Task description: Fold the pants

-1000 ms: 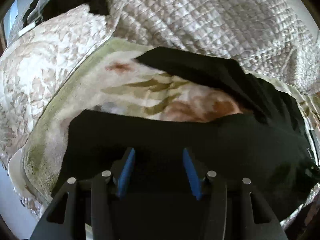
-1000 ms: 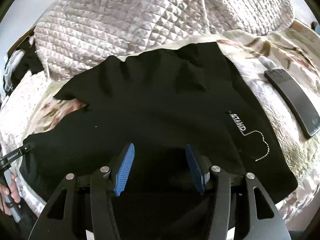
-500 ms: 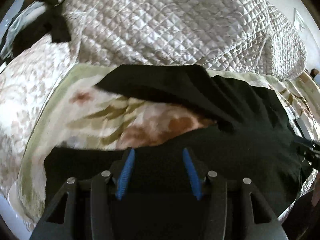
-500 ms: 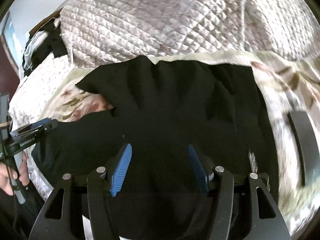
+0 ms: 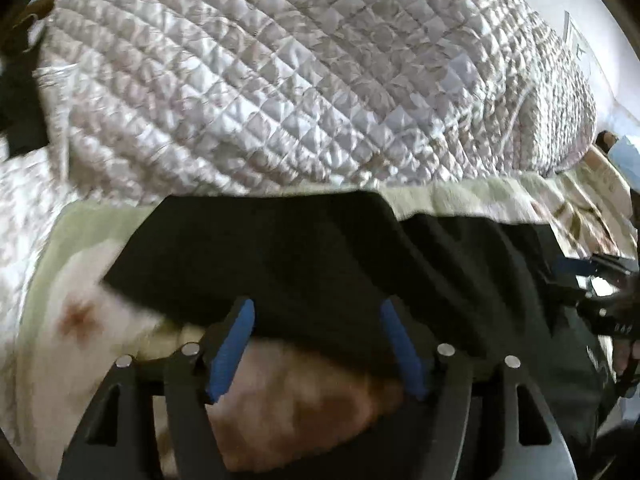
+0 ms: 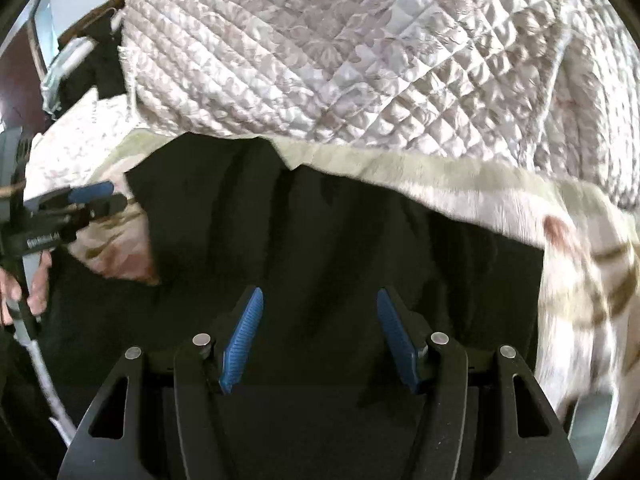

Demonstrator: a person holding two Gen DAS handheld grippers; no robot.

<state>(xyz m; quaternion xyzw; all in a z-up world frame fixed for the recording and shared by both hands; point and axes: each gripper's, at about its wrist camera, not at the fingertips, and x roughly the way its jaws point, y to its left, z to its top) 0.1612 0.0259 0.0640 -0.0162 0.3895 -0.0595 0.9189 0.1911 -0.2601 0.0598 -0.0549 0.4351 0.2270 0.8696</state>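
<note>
Black pants [image 5: 320,256] lie spread on a floral blanket [image 5: 80,320] on the bed, with the two legs apart. They also fill the middle of the right wrist view [image 6: 340,240]. My left gripper [image 5: 316,320] is open and empty, low over the gap between the legs, at the edge of the far leg. My right gripper [image 6: 318,312] is open and empty, low over the black cloth. The left gripper shows at the left edge of the right wrist view [image 6: 86,200]. The right gripper shows at the right edge of the left wrist view [image 5: 592,276].
A quilted white bedspread [image 5: 300,80] is heaped behind the pants and shows in the right wrist view [image 6: 360,48] too. Dark clothes [image 6: 100,60] lie at the far left. The blanket [image 6: 580,260] runs on to the right.
Both grippers have moved forward and to the left over the pants toward the quilt. The phone at the right has left the right wrist view. Both stay open.
</note>
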